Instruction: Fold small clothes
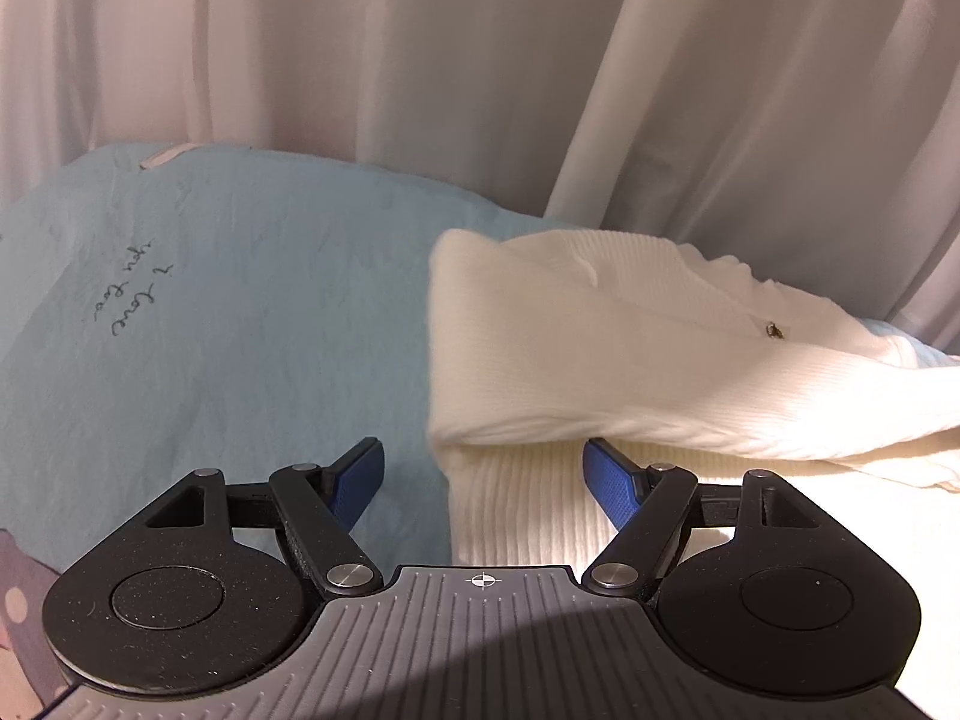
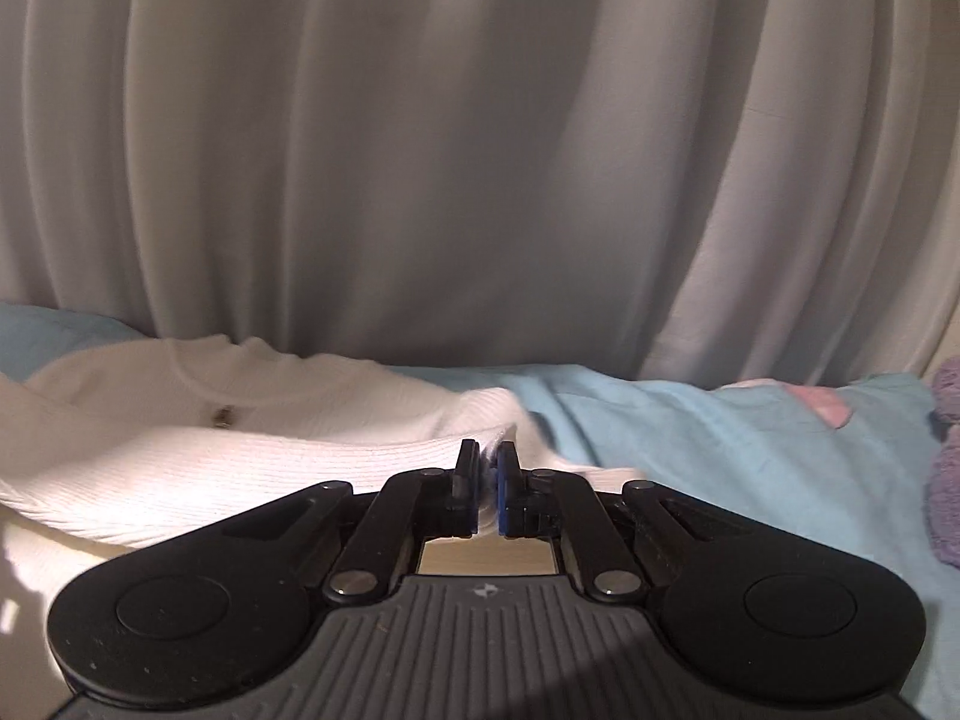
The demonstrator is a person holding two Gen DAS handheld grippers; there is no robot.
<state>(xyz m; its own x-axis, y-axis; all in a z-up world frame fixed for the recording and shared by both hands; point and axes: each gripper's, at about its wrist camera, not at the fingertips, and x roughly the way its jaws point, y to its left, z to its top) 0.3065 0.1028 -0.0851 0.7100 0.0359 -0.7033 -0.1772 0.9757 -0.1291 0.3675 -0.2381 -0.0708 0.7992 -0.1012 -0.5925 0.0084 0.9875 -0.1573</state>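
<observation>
We're mid-fold: the white ribbed top (image 1: 630, 348) lies doubled on the blue sheet (image 1: 240, 300). Our right gripper (image 2: 487, 498) pinches its edge; the left gripper (image 1: 483, 480) gapes empty by the fold. Next, probably, drag across and flatten.

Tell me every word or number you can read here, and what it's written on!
"I love you too", in dark handwriting, upside down in the left wrist view, on the light blue sheet; the last word is hard to make out.
Nothing readable on the white ribbed top or the curtain.
</observation>
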